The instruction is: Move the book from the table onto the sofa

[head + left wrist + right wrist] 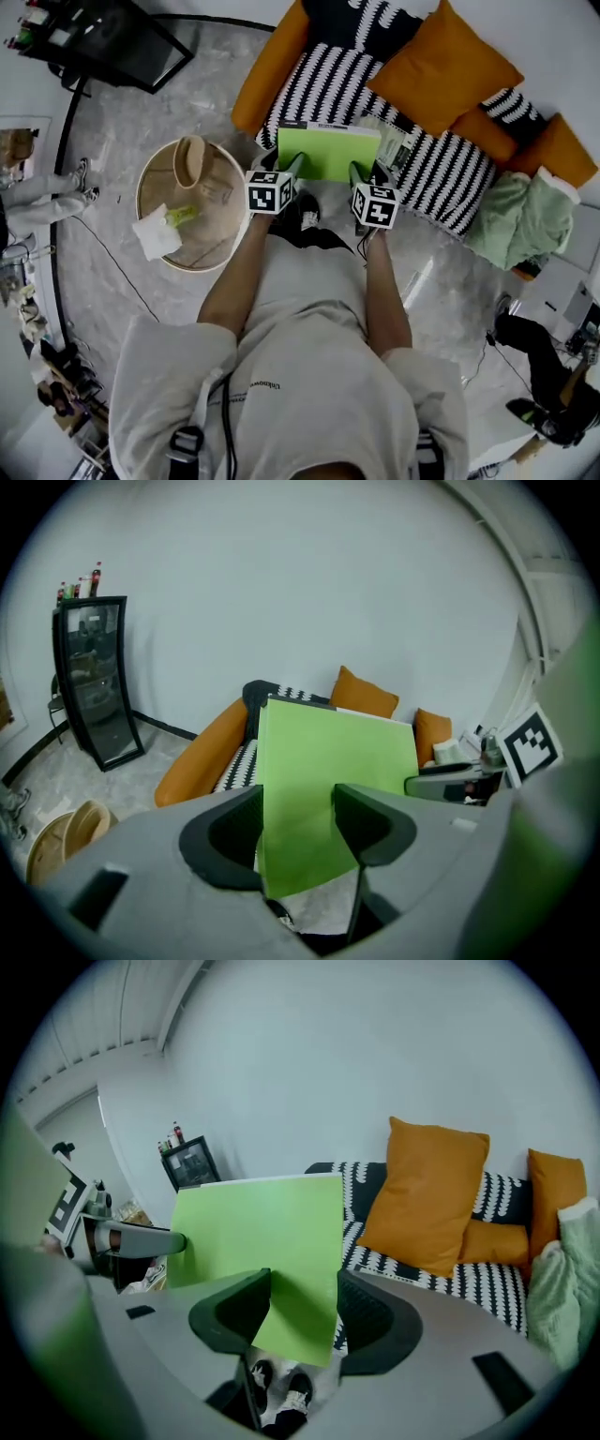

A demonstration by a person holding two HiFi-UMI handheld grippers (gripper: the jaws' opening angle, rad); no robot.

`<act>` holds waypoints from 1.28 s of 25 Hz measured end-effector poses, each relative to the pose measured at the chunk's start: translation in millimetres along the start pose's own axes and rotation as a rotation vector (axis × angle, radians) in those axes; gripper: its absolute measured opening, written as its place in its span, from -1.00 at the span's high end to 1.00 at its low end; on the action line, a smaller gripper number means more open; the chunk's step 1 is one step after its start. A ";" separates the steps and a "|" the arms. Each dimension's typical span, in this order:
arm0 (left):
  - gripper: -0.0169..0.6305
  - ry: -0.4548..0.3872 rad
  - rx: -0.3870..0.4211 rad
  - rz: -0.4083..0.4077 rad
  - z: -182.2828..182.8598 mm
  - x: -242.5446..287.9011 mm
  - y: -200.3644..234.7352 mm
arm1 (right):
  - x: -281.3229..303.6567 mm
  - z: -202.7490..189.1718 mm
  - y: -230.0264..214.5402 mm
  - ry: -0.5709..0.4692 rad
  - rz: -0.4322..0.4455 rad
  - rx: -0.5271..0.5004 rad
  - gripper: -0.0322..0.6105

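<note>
Before the striped sofa (319,89), plain bright-green book (328,150), left gripper (292,169) and right gripper (360,174) jaws each clamped on it.

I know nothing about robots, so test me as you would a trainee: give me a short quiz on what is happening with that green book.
1. True or false: the green book is resting on the floor.
2. What lies just beyond the book, ahead of both grippers? A the round table; B the sofa; C the black cabinet.
3. Fill the gap: the large cushion on the sofa is ___ in colour.

Key: 1 false, the left gripper and the right gripper hold it in the air; 2 B; 3 orange.
</note>
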State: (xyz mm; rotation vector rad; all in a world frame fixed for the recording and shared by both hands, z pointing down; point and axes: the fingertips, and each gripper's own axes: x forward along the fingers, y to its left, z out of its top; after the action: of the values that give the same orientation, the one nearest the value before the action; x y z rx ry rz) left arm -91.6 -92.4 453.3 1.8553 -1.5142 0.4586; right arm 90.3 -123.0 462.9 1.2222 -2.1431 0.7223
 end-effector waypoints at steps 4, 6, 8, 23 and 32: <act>0.20 0.026 0.032 -0.084 7.1 16.3 -35.0 | -21.0 -8.5 -32.7 -0.019 -0.068 0.066 0.22; 0.20 0.037 0.061 -0.119 13.5 28.3 -50.8 | -27.1 -7.9 -49.7 -0.030 -0.095 0.092 0.22; 0.20 0.057 0.089 -0.151 16.9 37.7 -64.3 | -33.4 -8.8 -63.3 -0.033 -0.120 0.116 0.21; 0.20 0.232 0.158 -0.245 27.4 116.7 -106.9 | -18.9 -20.9 -132.4 0.005 -0.198 0.310 0.22; 0.20 0.363 0.110 -0.259 13.7 194.5 -107.1 | 32.9 -37.1 -178.2 0.122 -0.225 0.382 0.22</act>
State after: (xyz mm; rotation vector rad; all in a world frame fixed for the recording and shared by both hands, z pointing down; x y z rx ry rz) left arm 58.8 -231.4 540.2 1.8948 -1.0117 0.7211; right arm 241.1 -194.6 542.7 1.5397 -1.7825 1.1070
